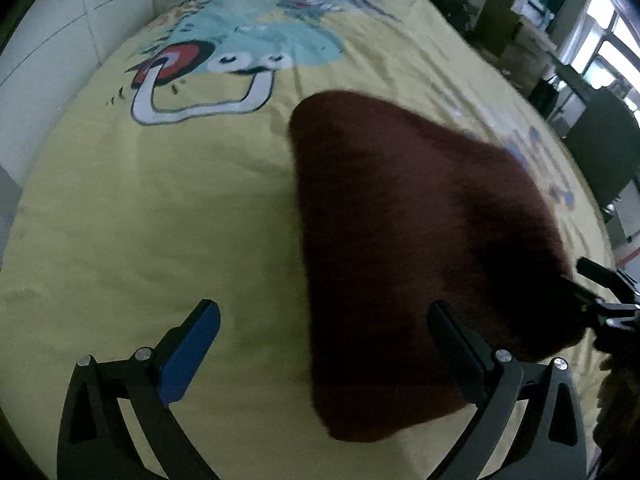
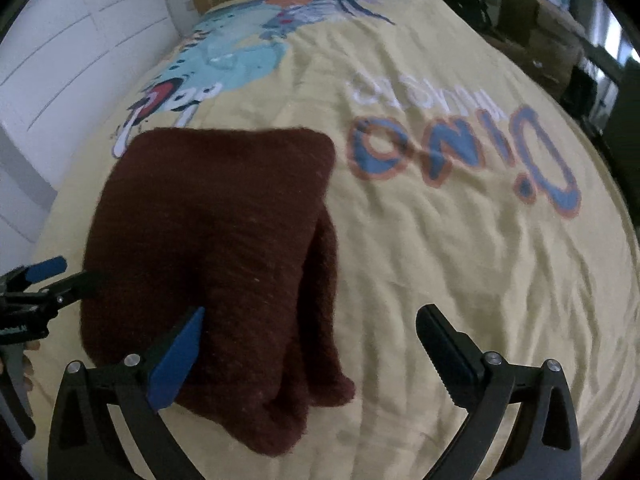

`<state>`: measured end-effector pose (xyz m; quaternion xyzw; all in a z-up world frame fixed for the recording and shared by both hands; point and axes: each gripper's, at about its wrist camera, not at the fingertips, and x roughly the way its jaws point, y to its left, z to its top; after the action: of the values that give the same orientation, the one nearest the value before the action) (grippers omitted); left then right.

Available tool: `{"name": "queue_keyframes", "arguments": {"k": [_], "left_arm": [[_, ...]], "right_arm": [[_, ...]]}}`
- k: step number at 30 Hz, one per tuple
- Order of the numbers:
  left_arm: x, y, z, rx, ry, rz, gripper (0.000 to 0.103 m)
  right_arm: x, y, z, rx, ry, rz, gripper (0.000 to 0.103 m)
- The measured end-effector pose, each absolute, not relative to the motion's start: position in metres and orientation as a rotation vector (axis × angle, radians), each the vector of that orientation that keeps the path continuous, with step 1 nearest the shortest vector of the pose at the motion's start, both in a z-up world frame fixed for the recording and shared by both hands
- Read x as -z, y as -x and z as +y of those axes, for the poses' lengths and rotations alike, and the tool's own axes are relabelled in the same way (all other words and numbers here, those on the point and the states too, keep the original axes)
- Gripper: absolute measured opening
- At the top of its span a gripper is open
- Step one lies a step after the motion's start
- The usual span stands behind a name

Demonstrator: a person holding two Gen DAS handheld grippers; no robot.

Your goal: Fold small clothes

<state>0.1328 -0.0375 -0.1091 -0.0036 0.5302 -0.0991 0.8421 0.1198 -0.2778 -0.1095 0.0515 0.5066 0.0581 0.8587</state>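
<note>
A dark maroon knitted garment lies folded on the yellow cartoon bedsheet. In the right wrist view the garment shows a folded-under layer along its right side. My left gripper is open and empty above the garment's near left edge, its right finger over the fabric. My right gripper is open and empty above the garment's near right edge. The right gripper shows at the right edge of the left wrist view. The left gripper shows at the left edge of the right wrist view.
The bedsheet carries a blue dinosaur print and "Dino" lettering. A white panelled wall runs along the left. Boxes, dark bags and a window stand beyond the bed's right side.
</note>
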Motion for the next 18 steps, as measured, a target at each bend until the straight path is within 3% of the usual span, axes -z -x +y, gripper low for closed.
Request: {"name": "queue_keyframes", "arguments": {"k": [10,18], "left_arm": [[0.152,-0.135,-0.026,0.226,0.059,1.121,0.103],[0.107,-0.113,-0.023,0.213,0.053,1.035,0.102]], "right_arm": [[0.157,-0.123,-0.297,-0.070,-0.153,1.090,0.103],[0.130,-0.110,-0.290,-0.036,-0.102,1.059,0.103]]}}
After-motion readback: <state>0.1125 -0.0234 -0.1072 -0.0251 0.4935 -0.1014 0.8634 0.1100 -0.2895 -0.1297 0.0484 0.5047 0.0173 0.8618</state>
